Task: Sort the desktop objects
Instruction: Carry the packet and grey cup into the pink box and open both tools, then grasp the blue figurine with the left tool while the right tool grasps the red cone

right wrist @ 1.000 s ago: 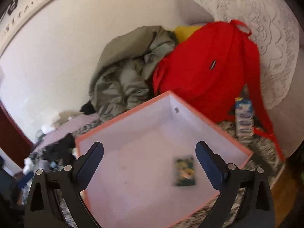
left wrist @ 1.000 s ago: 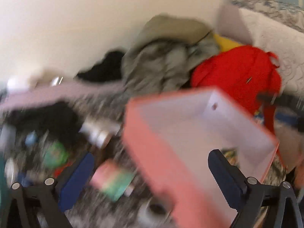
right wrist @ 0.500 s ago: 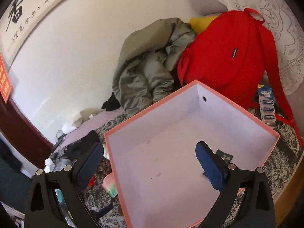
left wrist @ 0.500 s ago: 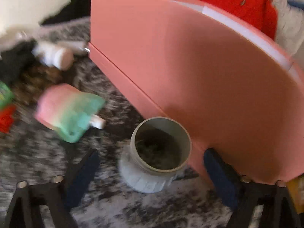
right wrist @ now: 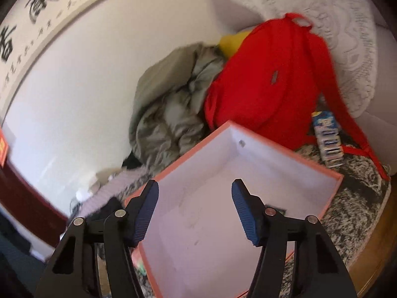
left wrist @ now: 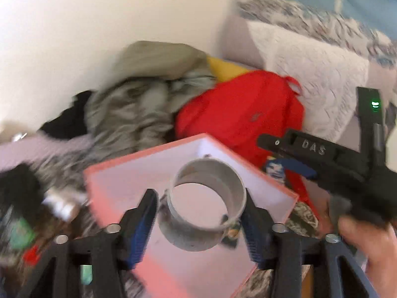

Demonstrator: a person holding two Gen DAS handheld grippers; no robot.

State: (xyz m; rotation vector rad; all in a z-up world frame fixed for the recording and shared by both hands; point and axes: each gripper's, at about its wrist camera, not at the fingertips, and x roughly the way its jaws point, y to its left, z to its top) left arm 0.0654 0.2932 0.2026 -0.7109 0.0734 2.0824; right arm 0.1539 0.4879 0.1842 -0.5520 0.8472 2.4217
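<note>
My left gripper is shut on a grey open-ended tube and holds it above the pink box, whose inside is white. A small dark card lies on the box floor under the tube. My right gripper is open and empty, above the same pink box. The right gripper's body also shows in the left wrist view, held by a hand at the right.
A red backpack and a grey-green jacket are piled against the wall behind the box. A blue-and-white battery pack lies right of the box. Blurred bottles and small items lie left of it on the patterned cloth.
My left gripper closed on the grey tube, which stood on the cloth beside the box, and lifted it over the box. My right gripper's fingers have drawn closer together.
</note>
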